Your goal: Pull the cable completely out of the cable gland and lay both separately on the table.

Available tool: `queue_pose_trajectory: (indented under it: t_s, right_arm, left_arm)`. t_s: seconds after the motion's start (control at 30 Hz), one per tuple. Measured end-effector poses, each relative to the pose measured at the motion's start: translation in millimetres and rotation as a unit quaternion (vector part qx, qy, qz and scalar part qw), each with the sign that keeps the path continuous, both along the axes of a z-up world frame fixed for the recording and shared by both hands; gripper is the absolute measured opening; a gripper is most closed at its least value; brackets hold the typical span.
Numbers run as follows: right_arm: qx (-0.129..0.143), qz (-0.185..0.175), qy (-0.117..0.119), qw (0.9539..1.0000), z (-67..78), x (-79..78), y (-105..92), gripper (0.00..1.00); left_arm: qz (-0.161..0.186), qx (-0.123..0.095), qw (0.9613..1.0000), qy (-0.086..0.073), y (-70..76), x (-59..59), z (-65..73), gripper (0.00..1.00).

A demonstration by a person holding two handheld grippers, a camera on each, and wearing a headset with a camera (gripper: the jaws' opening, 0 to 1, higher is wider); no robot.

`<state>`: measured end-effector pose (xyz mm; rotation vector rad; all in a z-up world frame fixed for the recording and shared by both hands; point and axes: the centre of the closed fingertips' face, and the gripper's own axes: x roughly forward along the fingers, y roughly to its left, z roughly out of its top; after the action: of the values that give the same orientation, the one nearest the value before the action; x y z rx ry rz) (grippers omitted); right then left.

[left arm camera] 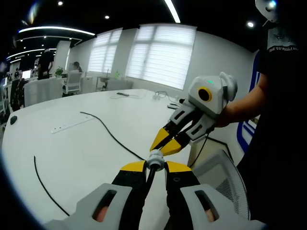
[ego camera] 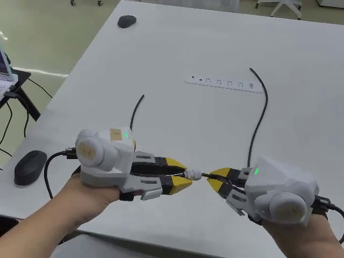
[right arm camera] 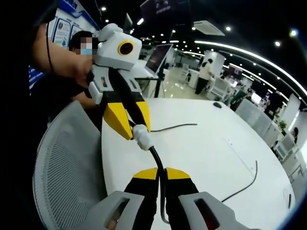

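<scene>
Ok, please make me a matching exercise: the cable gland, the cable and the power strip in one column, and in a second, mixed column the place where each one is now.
Things
1. cable gland
2. cable
3. power strip

Places
A. lying flat on the table, beyond both grippers
B. clamped in the jaws of the left gripper
C. clamped in the jaws of the right gripper

Pairs: 1-B, 2-C, 3-A
</scene>
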<state>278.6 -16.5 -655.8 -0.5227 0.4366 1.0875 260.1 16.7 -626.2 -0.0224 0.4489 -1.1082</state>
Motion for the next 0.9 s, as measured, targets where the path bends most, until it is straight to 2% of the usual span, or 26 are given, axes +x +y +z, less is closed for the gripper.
queue_pose_trajectory:
  t_s: [0.33,0.43,0.5,0.57,0.6,0.63,0.67,0.7,0.77,0.83,0.9]
  right_arm:
    - [0.006,-0.064,0.041,0.9971,-15.4,8.7,-22.4,0.00]
    - [0.022,-0.100,0.071,0.9922,-21.5,12.0,-31.6,0.00]
    - [0.039,-0.126,0.097,0.9866,-25.6,13.1,-37.4,0.00]
    - [0.040,-0.140,0.105,0.9837,-31.1,13.9,-42.9,0.00]
    - [0.040,-0.151,0.122,0.9802,-37.6,11.4,-45.5,0.00]
    - [0.053,-0.161,0.136,0.9761,-40.3,9.6,-44.1,0.00]
    - [0.057,-0.170,0.144,0.9733,-42.3,9.1,-44.9,0.00]
    - [0.047,-0.185,0.155,0.9694,-48.2,7.6,-48.4,0.00]
    - [0.045,-0.190,0.159,0.9676,-52.3,6.7,-48.1,0.00]
    - [0.041,-0.202,0.168,0.9640,-56.5,5.0,-49.7,0.00]
    - [0.037,-0.203,0.170,0.9635,-57.9,2.7,-49.4,0.00]
  left_arm:
    - [0.008,-0.007,0.9999,-0.002,-1.8,1.1,4.5,0.15]
    - [0.011,-0.013,0.9998,-0.003,-1.9,1.3,7.3,0.15]
    - [0.013,-0.016,0.9998,-0.004,-2.1,0.8,8.8,0.15]
    - [0.012,-0.016,0.9998,-0.003,-2.4,0.1,8.2,0.15]
    - [0.013,-0.015,0.9998,-0.003,-3.2,-1.1,7.3,0.15]
    - [0.011,-0.013,0.9999,-0.004,-5.6,-3.1,6.7,0.15]
    - [0.009,-0.012,0.9999,-0.003,-7.4,-5.0,6.7,0.15]
    - [0.007,-0.011,0.9999,-0.004,-10.5,-7.0,6.2,0.15]
    - [0.006,-0.011,0.9999,-0.003,-13.9,-8.6,4.5,0.15]
    - [0.008,-0.011,0.9999,0.002,-15.2,-10.2,0.0,0.15]
    - [0.009,-0.010,0.9999,0.004,-15.0,-11.8,-2.0,0.15]
